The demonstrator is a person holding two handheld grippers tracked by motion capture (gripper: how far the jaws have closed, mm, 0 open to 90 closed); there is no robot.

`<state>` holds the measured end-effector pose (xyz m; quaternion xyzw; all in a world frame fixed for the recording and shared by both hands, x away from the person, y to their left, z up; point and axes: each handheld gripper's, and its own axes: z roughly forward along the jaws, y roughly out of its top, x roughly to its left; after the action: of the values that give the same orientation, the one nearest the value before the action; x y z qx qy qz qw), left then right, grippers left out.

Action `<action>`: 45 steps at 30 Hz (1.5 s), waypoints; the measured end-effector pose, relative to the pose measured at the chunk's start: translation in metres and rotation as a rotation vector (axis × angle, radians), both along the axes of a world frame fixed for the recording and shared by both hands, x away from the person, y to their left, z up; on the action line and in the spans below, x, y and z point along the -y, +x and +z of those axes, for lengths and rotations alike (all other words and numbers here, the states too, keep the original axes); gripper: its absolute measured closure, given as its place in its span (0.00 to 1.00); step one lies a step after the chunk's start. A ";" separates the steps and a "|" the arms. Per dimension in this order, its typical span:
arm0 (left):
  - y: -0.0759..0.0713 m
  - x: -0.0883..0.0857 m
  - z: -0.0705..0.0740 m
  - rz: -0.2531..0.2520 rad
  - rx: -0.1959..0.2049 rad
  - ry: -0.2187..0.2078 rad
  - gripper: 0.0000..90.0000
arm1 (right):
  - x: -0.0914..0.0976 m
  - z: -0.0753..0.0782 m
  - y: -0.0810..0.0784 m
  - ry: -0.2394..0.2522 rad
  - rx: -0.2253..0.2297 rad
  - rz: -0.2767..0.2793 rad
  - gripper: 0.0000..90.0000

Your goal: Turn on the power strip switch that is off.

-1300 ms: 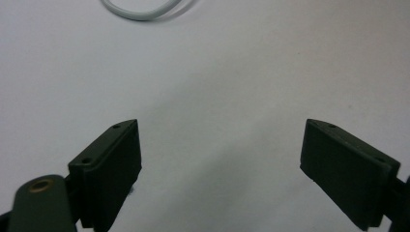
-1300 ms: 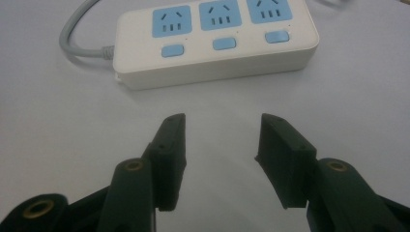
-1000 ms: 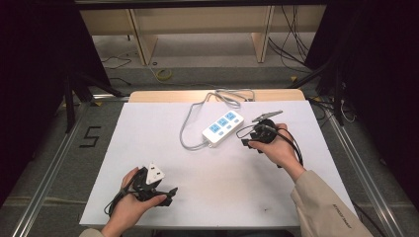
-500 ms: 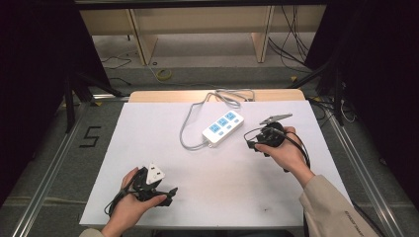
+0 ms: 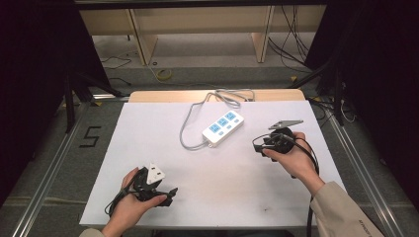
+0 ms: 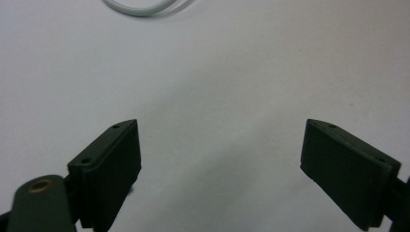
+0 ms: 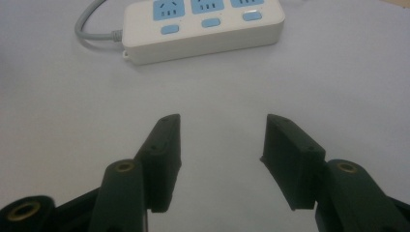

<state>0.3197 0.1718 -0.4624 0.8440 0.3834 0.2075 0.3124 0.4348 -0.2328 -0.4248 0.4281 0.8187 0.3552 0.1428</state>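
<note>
White table sheet (image 5: 227, 187), high view. White power strip (image 5: 223, 128) with three blue sockets lying diagonally near centre-back; grey cord (image 5: 190, 123) looping off its near-left end and running back over the far edge.

Right hand (image 5: 289, 157) at right of sheet, forearm and beige sleeve (image 5: 346, 212) entering from lower right corner. Right gripper (image 5: 264, 144) held just right of the strip, apart from it, pointing left toward it; grey three-cornered plate (image 5: 285, 123) on top. Black cable (image 5: 312, 163) trailing back along the wrist. Right gripper view: jaws parted with a moderate gap, nothing between them, bare sheet beneath; power strip (image 7: 203, 24) ahead, not touching, blue sockets and blue buttons facing up, cord (image 7: 94, 34) leaving at its left end.

Left hand (image 5: 131, 200) near front-left of sheet, palm wrapped over the gripper body, wrist low at the near edge. Left gripper (image 5: 170, 193) pointing right, well apart from the strip. White plate-like part (image 5: 154, 174) on top of it. Left gripper view: jaws spread wide, nothing held, plain sheet (image 6: 217, 96) between; a bend of grey cord (image 6: 140, 7) at top edge.
</note>
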 end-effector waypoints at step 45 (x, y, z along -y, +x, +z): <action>-0.001 0.000 0.001 0.002 0.004 -0.004 0.15 | 0.046 -0.021 -0.069 -0.013 -0.015 0.012 0.36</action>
<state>0.3192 0.1719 -0.4618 0.8428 0.3838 0.2087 0.3144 0.3656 -0.2786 -0.4456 0.4250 0.8246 0.3474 0.1372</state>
